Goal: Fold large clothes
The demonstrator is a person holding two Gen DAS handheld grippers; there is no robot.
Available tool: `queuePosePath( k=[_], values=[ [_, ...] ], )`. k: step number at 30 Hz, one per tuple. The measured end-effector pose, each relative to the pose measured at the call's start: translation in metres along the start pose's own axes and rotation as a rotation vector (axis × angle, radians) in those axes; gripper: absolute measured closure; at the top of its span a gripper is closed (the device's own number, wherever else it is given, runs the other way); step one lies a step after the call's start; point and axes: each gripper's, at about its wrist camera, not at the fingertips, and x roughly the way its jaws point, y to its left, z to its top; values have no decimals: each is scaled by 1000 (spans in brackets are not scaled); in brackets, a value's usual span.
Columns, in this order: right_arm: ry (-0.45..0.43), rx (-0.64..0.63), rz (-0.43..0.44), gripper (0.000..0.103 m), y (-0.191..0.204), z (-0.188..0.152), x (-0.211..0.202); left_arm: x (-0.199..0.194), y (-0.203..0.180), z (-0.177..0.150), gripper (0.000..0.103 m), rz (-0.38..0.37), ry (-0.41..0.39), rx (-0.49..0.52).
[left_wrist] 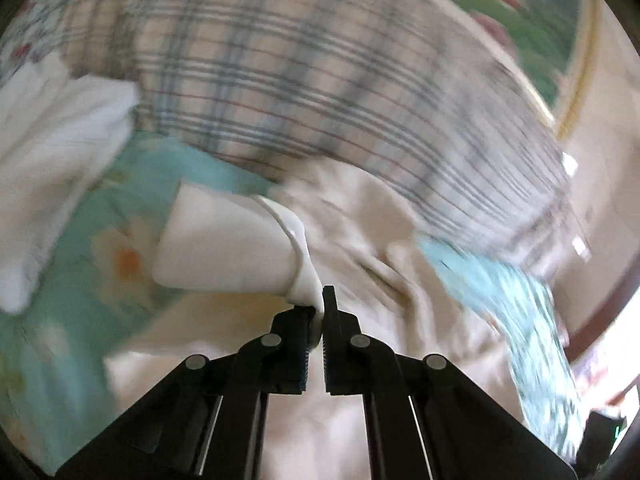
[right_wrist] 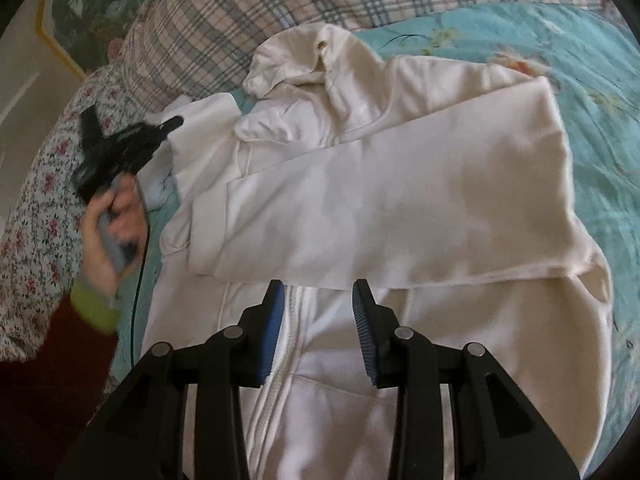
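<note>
Hoodie [right_wrist: 380,208], cream-white with a front zip [right_wrist: 288,344], lies face up on a teal bedspread [right_wrist: 600,92], its hood [right_wrist: 304,60] toward a plaid pillow [right_wrist: 248,4]. One sleeve [right_wrist: 400,208] is already laid across the chest, so the first fold appears done; the other sleeve [left_wrist: 228,244] is not yet laid over, and the body has not been folded up, so the task is judged under half complete.

Left gripper [left_wrist: 322,312]: jaws nearly together, pinching the cuff [left_wrist: 304,276] of the unfolded sleeve, which hangs out to the left of the fingers. The likely step in hand is carrying this sleeve over the chest.

Right gripper [right_wrist: 318,300]: jaws moderately wide, holding nothing, poised over the zip just below the folded sleeve; whether the tips touch the cloth cannot be told.

Right wrist view alone shows the whole garment, the folded sleeve and hood, and the person's left hand [right_wrist: 112,224] holding the left gripper at the hoodie's edge beside a floral cloth [right_wrist: 36,208]. Left wrist view, heavily blurred, alone shows the pinch on the cuff up close; it also shows white cloth [left_wrist: 52,168] lying on the bedspread at far left, which cannot be identified.
</note>
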Motion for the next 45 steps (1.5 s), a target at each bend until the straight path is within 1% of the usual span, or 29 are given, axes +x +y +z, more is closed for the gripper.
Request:
queuePosePath(
  k=[3,4,5,7,10,12,14,17,18,19,20,22,25,26,27,28,29,30,32,33,35,36,37,38,39,41,42,43,45],
  values=[
    [-26,51,-15,67,-14,-4,-13,1,-60,-41,100,-42,38,64],
    [-41,70,-26,67,-20,-6,-19,1,-71,-52,100,-62,51,70],
    [-55,85,-34,67,-26,-7,-24,6,-86,-67,100,-90,75,79],
    [-82,119,-49,67,-38,-8,-34,17,-110,-90,100,-122,126,102],
    [-119,178,-77,67,-58,-9,-50,43,-139,-125,100,-135,207,148],
    [-137,204,-106,67,-69,-9,-58,60,-155,-147,100,-127,257,186],
    [-143,209,-115,67,-73,-7,-62,72,-160,-165,99,-121,303,199],
    [-134,196,-118,66,-71,-2,-58,79,-154,-176,94,-115,360,184],
    [-124,189,-114,60,-69,0,-53,77,-149,-179,93,-125,378,166],
    [-118,182,-109,56,-67,1,-50,72,-145,-181,88,-134,382,153],
    [-110,172,-103,49,-63,4,-44,64,-140,-182,85,-143,384,144],
    [-92,125,-86,48,-48,11,-27,41,-132,-184,73,-138,372,148],
    [-65,41,-95,48,-23,21,-4,-5,-109,-183,67,-80,325,162],
    [-55,1,-97,46,-13,24,5,-21,-97,-180,67,-37,303,162],
    [-41,-58,-109,41,2,29,18,-32,-86,-179,67,12,281,159],
    [-34,-96,-122,38,11,30,25,-48,-69,-178,66,86,250,153],
    [-28,-148,-144,33,23,32,35,-62,-50,-177,66,179,215,140],
    [-25,-211,-174,30,36,34,47,-74,-31,-174,66,263,185,116],
    [-20,-320,-242,30,58,38,72,-88,2,-169,66,358,146,53],
    [-15,-360,-270,30,64,39,85,-89,16,-167,66,378,148,19],
    [-4,-412,-325,30,70,42,105,-83,38,-165,67,387,185,-18],
    [-1,-432,-352,35,71,44,116,-75,43,-165,67,388,210,-11],
    [-10,-431,-363,48,69,45,118,-70,45,-167,67,393,224,-5],
    [-18,-411,-376,81,65,47,118,-65,46,-168,67,402,232,0],
    [-32,-340,-368,81,53,52,111,-62,47,-169,67,415,229,4],
    [-90,-226,-304,83,36,56,87,-60,46,-169,66,441,223,13],
    [-135,-157,-281,93,24,55,66,-59,46,-169,66,454,220,14],
    [-176,-88,-274,95,10,52,47,-60,47,-170,66,459,215,7],
    [-202,24,-266,95,-17,42,25,-60,47,-170,67,461,204,-9]
  ],
)
